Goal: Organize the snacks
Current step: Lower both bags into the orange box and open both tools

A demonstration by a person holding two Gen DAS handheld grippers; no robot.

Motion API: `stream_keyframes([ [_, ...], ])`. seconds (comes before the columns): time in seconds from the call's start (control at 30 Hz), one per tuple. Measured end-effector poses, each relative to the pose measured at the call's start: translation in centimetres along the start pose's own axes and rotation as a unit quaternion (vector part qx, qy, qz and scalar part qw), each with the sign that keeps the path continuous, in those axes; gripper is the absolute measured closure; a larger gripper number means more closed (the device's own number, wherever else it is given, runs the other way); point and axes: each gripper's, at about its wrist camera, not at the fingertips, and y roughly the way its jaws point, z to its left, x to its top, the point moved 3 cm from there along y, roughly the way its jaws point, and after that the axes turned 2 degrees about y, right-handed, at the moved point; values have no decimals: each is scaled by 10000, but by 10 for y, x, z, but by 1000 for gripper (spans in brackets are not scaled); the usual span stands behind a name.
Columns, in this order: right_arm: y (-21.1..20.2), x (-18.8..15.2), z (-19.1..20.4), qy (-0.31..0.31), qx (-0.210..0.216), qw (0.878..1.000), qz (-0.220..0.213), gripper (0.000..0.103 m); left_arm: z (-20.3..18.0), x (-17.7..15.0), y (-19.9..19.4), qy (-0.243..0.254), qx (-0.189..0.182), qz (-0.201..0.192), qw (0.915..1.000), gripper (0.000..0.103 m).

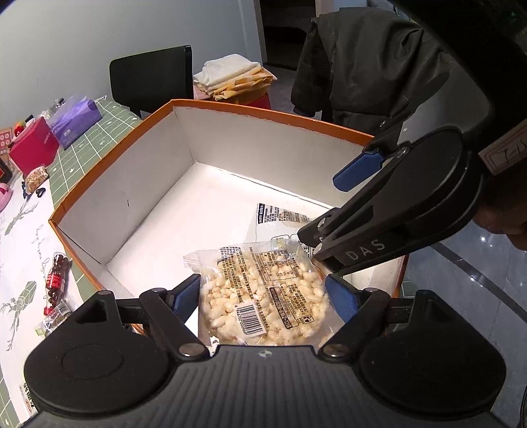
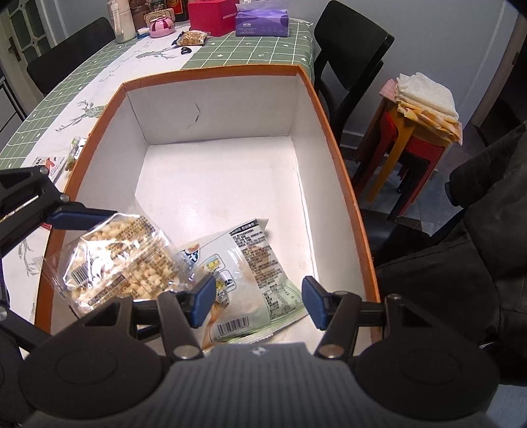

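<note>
On the worktop (image 2: 82,95) sits my big orange-rimmed box (image 2: 214,108), already holding a pale green snack packet (image 2: 260,263). My left jaws (image 1: 263,296) stand apart around a clear puffed-snack bag (image 1: 263,296) just inside; right jaws (image 2: 257,304) apart, empty. More snacks (image 1: 56,283) still wait outside.

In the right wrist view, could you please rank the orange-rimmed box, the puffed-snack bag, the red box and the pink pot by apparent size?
1. orange-rimmed box
2. puffed-snack bag, though nearness to the camera enlarges it
3. red box, farther off and cut by the frame edge
4. pink pot
</note>
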Motion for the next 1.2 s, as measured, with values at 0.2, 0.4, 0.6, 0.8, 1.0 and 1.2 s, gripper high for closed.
stream_keyframes([
  [0.2, -3, 2, 0, 26, -9, 10000, -61, 46, 2, 1, -3, 2, 134, -75, 9999, 6],
  [0.4, -10, 3, -2, 123, 4, 9998, -158, 46, 12, 2, -12, -435, -210, -276, 9985, 5],
  [0.6, -15, 6, -1, 160, -18, 9996, -226, 46, 18, 4, -27, -384, -148, -448, 9981, 5],
  [0.8, -30, 12, 11, 122, 10, 9990, -424, 46, 32, -1, -50, -413, -78, -648, 9970, 5],
  [1.0, -43, 19, 39, -109, -46, 9983, -571, 46, 55, -16, -80, -516, 88, -805, 9954, 5],
  [1.2, -58, 25, 79, -407, 14, 9965, -732, 46, 85, -46, -115, -546, 358, -881, 9940, 5],
])
